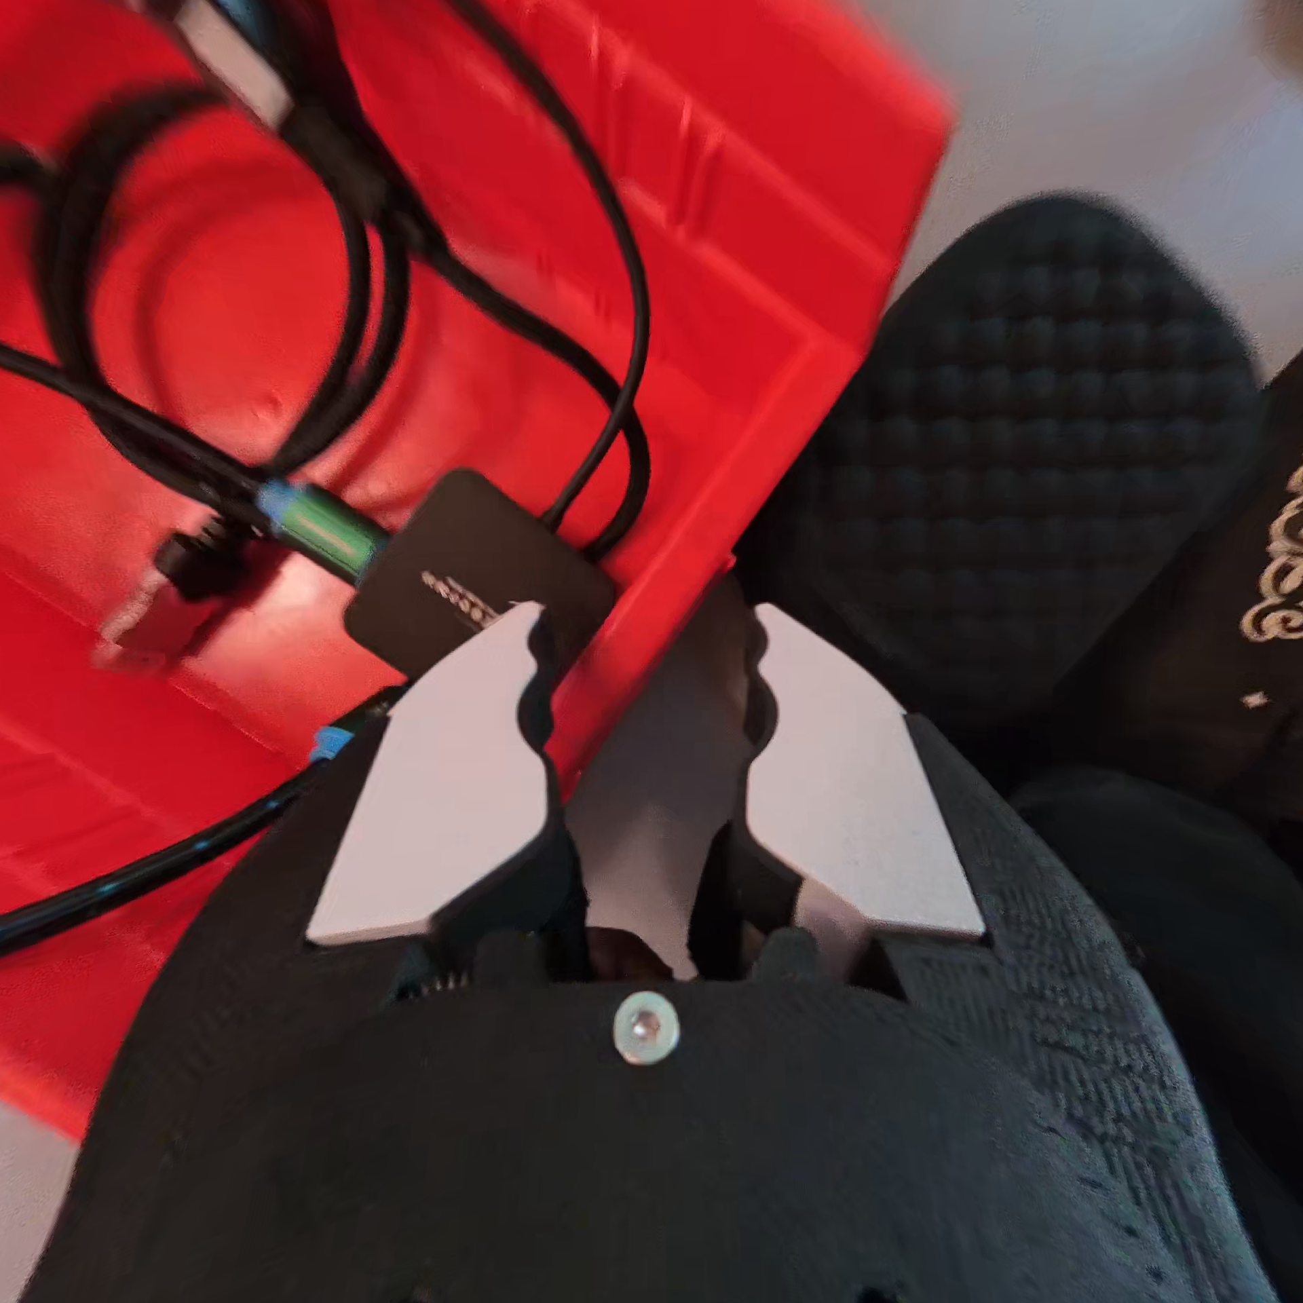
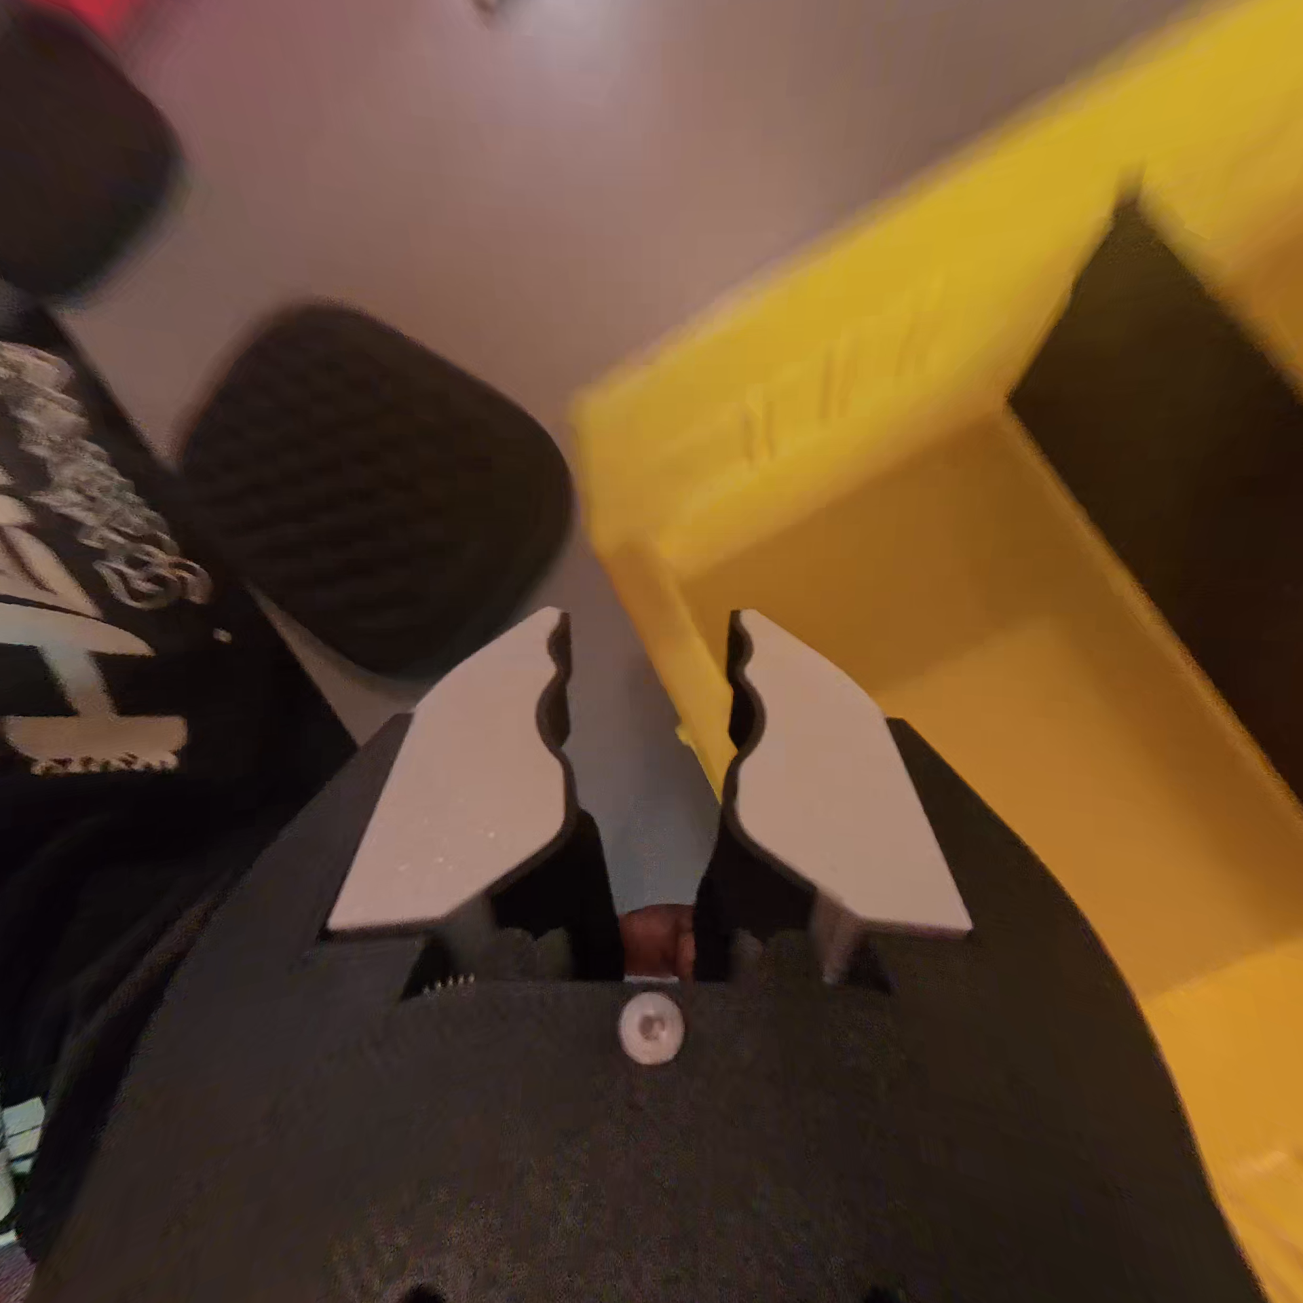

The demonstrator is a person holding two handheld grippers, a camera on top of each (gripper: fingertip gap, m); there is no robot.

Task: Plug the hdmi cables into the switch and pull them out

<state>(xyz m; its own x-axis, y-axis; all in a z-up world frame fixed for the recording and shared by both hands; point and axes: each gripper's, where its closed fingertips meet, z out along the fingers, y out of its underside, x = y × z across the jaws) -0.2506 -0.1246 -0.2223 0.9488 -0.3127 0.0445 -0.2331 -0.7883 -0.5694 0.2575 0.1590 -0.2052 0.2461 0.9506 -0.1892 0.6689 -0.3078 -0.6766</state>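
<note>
In the left wrist view a small black switch box lies in a red bin, against the bin's near wall. A green-and-blue HDMI plug sits in its left side. A loose black plug with a silver tip lies to the left on the bin floor. Another blue-collared cable runs under my left finger. Black cables coil in the bin. My left gripper is open and empty, astride the bin's near wall beside the switch. My right gripper is open and empty above the floor.
A yellow bin stands right of my right gripper, its corner close to the right finger. A person's black slippers rest on the pale floor; one shows right of the red bin in the left wrist view. Dark patterned clothing is at left.
</note>
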